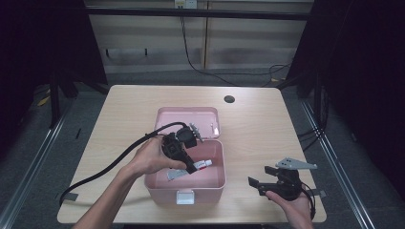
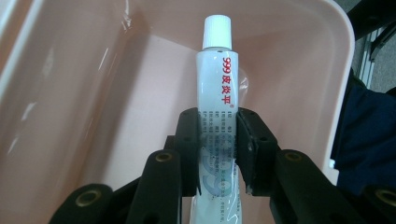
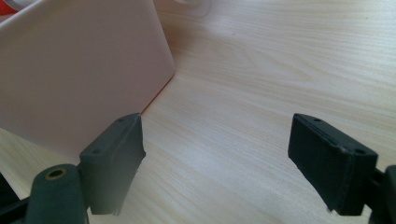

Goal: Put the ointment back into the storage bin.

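A pink box (image 1: 185, 183) is seen near the front edge of the wooden table (image 1: 258, 124), with its lid (image 1: 187, 119) thrown back flat behind it; a white clasp (image 1: 185, 197) is fixed on the front wall. Inside the box a tube (image 1: 203, 164) is held by the left gripper (image 1: 192, 168), which is reached down into the box from the left; a flat silver piece (image 1: 175, 174) is seen on the floor of the box just beside the gripper, though whether it is the tube's crimped end cannot be told.

In the left gripper view the tube (image 2: 217, 98) is shown white, with a ribbed white screw cap (image 2: 216, 31) pointing towards the far wall of the box (image 2: 289, 60); red characters and digits are printed down its length, with small dark print and a pale blue mark below; its lower body is clamped between the two black pads (image 2: 189, 140) of the left gripper (image 2: 217, 154).

The right gripper (image 1: 261, 177) is held low over the table to the right of the box; its jaws are spread wide with nothing between them, and in the right gripper view the box's outer wall (image 3: 79, 70) is seen beside the right gripper (image 3: 217, 154).
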Demonstrator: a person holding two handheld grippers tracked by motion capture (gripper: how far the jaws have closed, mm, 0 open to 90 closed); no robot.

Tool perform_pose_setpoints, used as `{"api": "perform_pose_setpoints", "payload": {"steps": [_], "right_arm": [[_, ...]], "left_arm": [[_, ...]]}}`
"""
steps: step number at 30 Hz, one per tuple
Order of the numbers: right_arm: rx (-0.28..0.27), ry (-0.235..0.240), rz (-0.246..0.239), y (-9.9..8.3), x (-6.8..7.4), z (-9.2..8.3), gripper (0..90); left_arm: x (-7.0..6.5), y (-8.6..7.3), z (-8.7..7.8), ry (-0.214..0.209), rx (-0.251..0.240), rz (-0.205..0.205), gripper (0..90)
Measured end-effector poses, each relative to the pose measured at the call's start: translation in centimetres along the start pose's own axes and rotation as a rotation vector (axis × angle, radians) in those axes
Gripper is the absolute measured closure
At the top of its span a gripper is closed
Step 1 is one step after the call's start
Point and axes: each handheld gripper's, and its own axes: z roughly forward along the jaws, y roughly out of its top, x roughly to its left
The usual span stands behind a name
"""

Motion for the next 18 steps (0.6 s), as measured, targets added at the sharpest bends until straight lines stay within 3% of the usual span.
{"api": "perform_pose_setpoints", "payload": {"steps": [4, 7, 11, 13, 18], "right_arm": [[0.001, -0.001, 0.002, 0.0, 0.0, 0.0, 17.7], [0.002, -0.001, 0.002, 0.0, 0.0, 0.0, 17.7], [0.002, 0.001, 0.002, 0.0, 0.0, 0.0, 17.7], [0.001, 0.0, 0.001, 0.0, 0.0, 0.0, 17.7], [0.001, 0.0, 0.001, 0.0, 0.0, -0.1, 17.7]], "left_arm": [[-0.4, 0.6, 0.6, 0.036, 0.052, 0.03, 71.5], [-0.6, 0.8, 0.9, 0.004, 0.046, 0.053, 71.5], [-0.4, 0.8, 2.0, 0.026, 0.093, 0.052, 71.5], [-0.2, 0.8, 2.5, 0.023, 0.106, 0.044, 71.5], [-0.2, 0.8, 3.2, 0.003, 0.126, 0.069, 71.5]]}}
